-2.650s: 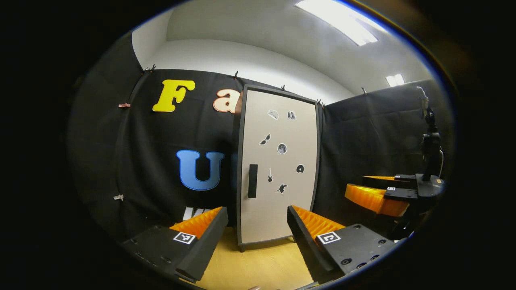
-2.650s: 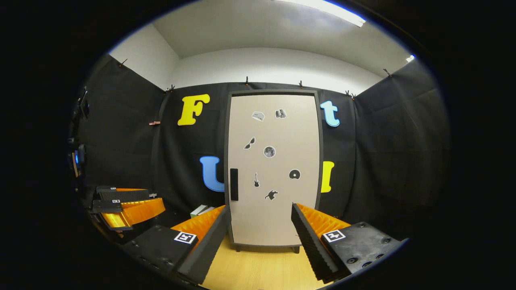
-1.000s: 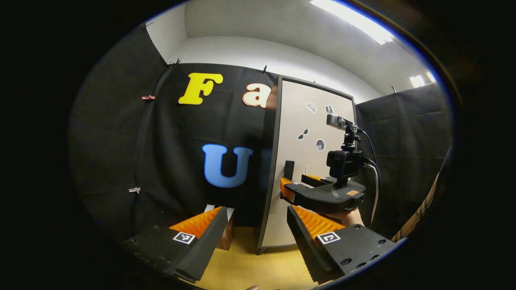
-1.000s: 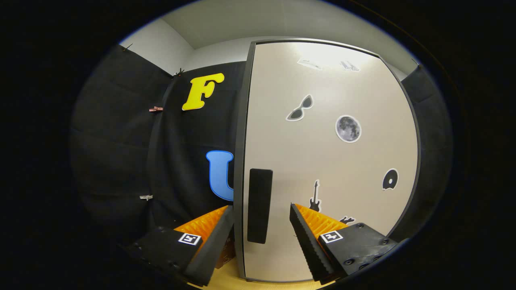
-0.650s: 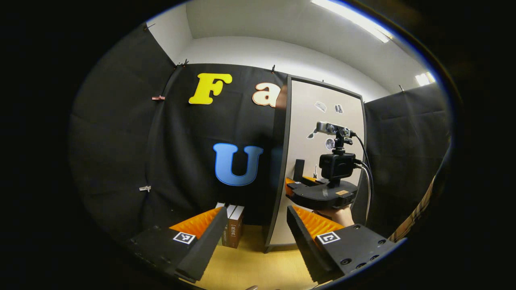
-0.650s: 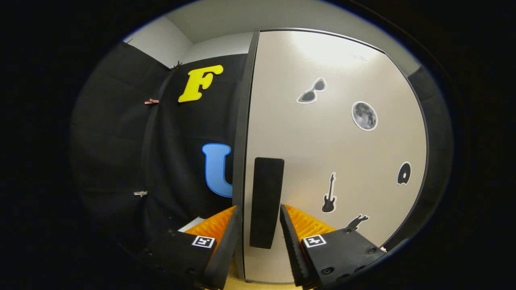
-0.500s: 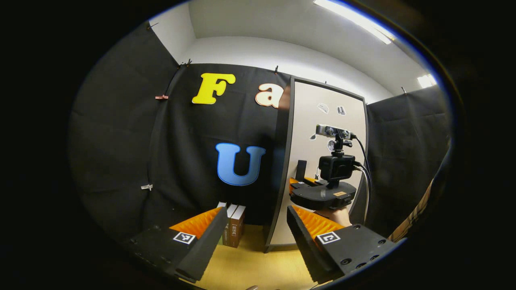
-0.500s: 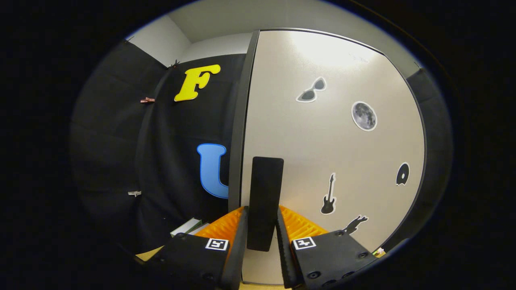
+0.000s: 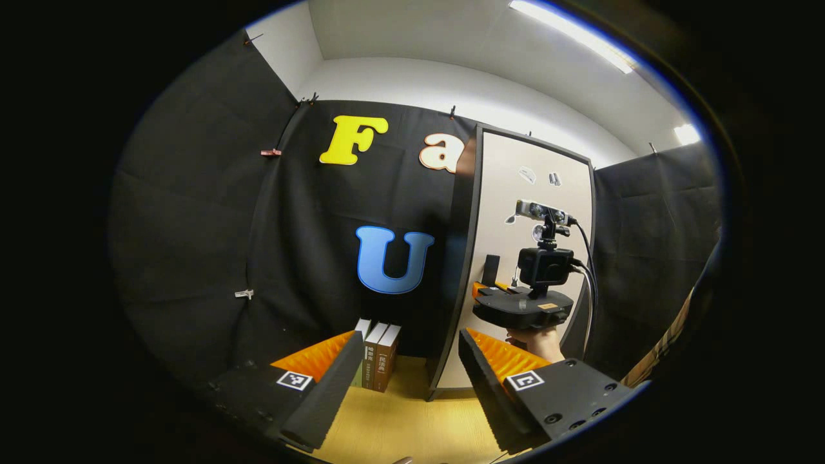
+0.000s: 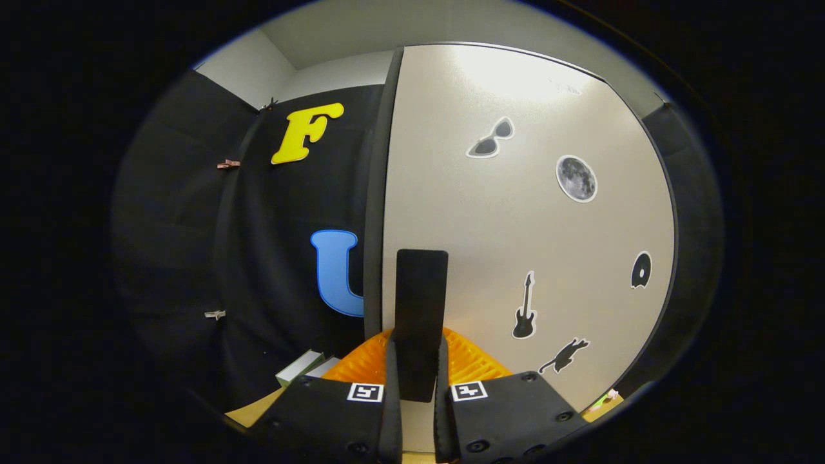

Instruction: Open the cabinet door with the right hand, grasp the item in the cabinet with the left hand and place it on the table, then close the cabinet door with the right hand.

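Note:
The beige cabinet door [image 10: 515, 225] with black stickers stands shut, so whatever is inside is hidden. Low on the door's left side is its black upright handle [image 10: 420, 303], and my right gripper [image 10: 416, 393] is shut on the handle's lower end, one finger on each side. In the left gripper view the same door [image 9: 515, 193] is to the right. There the right gripper [image 9: 521, 308], held by a hand [image 9: 538, 341], is at the handle [image 9: 491, 269]. My left gripper [image 9: 406, 386] hangs open over the wooden table [image 9: 399, 425], left of the cabinet, with nothing between its fingers.
Three books [image 9: 377, 354] stand upright on the table against the black wall, just left of the cabinet's dark side [image 9: 461, 258]. They also show in the right gripper view as books [image 10: 303, 367] at lower left. A plaid sleeve [image 9: 664, 348] is at the right edge.
My right gripper has moved up to the door and its fingers have closed on the handle. The left gripper has shifted left, bringing the books into its view.

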